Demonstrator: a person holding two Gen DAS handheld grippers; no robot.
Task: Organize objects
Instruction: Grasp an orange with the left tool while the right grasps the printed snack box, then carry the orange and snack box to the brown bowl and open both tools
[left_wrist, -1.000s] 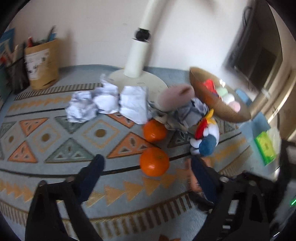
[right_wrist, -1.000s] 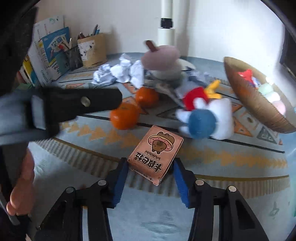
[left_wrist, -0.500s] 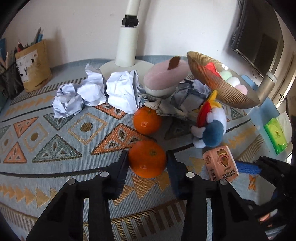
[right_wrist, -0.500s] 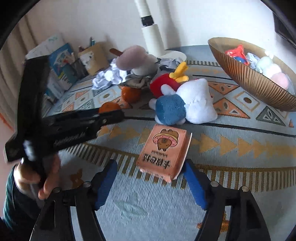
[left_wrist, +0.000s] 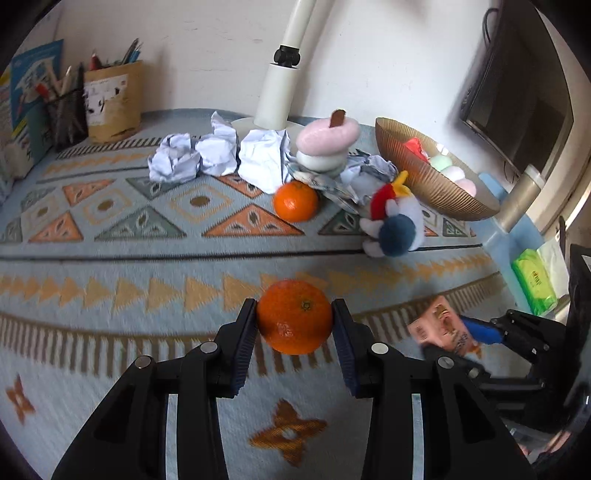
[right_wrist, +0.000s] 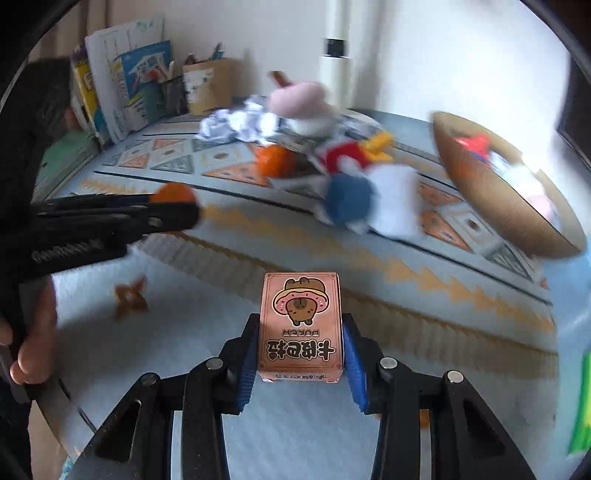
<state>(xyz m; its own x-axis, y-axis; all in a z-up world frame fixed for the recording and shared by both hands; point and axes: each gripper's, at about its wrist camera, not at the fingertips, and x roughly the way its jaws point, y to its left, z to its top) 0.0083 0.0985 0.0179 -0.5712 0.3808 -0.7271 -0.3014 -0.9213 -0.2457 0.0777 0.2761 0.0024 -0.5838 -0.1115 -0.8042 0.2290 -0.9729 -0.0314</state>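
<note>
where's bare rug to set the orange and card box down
Free: the near rug with the arrow and stripe bands. Crowded: the far strip from the crumpled paper past the second orange and plush toy to the bowl.

Both views are lit by soft, even daylight, and no hard shadows are cast on the patterned rug (left_wrist: 110, 229). Each picture is framed by a dark circular fisheye border, and straight lines are bent strongly toward the edges. In the left wrist view, the held orange (left_wrist: 294, 316) is rendered sharply, while the pink card box (left_wrist: 441, 328) at the right is smeared by motion blur. In the right wrist view, that card box (right_wrist: 300, 325) is crisp, but the plush toy (right_wrist: 369, 192), the brown bowl (right_wrist: 491, 192) and the rug behind are heavily blurred. The wall at upper right is washed out by bright light.
</note>
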